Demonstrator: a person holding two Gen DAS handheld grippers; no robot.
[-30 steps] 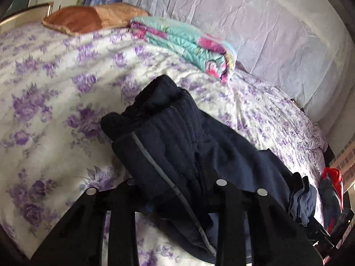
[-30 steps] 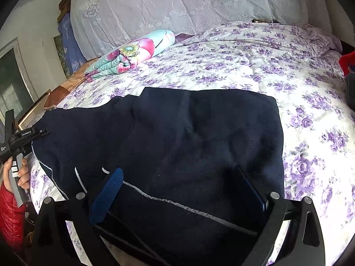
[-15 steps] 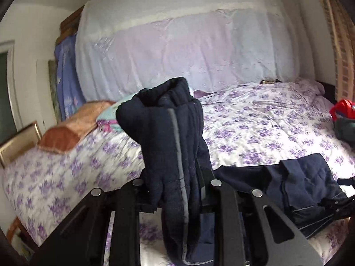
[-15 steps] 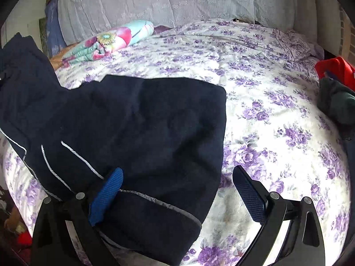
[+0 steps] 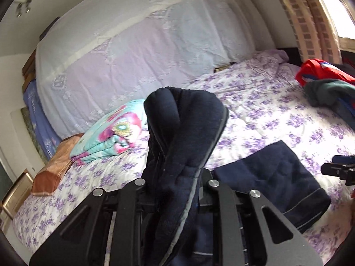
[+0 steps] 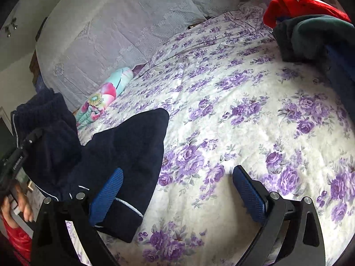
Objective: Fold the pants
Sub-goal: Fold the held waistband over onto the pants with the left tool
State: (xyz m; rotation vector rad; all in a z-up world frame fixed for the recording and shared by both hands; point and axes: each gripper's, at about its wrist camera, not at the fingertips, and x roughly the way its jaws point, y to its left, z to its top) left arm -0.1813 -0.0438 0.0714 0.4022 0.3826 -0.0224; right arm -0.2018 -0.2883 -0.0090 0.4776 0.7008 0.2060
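Dark navy pants [image 5: 273, 177] with a thin grey side stripe lie partly on the purple-flowered bedspread [image 5: 255, 115]. One bunched end [image 5: 184, 133] is lifted off the bed and stands up between the jaws of my left gripper [image 5: 177, 184], which are closing on the cloth and pinching it. In the right wrist view the pants [image 6: 133, 144] lie at the left. My right gripper [image 6: 178, 173] hovers open over the bedspread beside their edge, with nothing between its blue pads [image 6: 248, 190]. The left gripper [image 6: 33, 135] shows at the far left, wrapped in cloth.
A folded turquoise floral blanket [image 5: 111, 133] and a brown pillow [image 5: 53, 170] lie at the bed's left. Red and dark green clothes [image 6: 310, 22] are piled at the far right. A lace-covered headboard [image 5: 144, 55] runs behind. A person's hand [image 6: 22, 204] holds the left gripper.
My left gripper has risen and rolled, carrying the bunched end of the pants up off the bed. My right gripper has slid right, off the pants and over bare bedspread.
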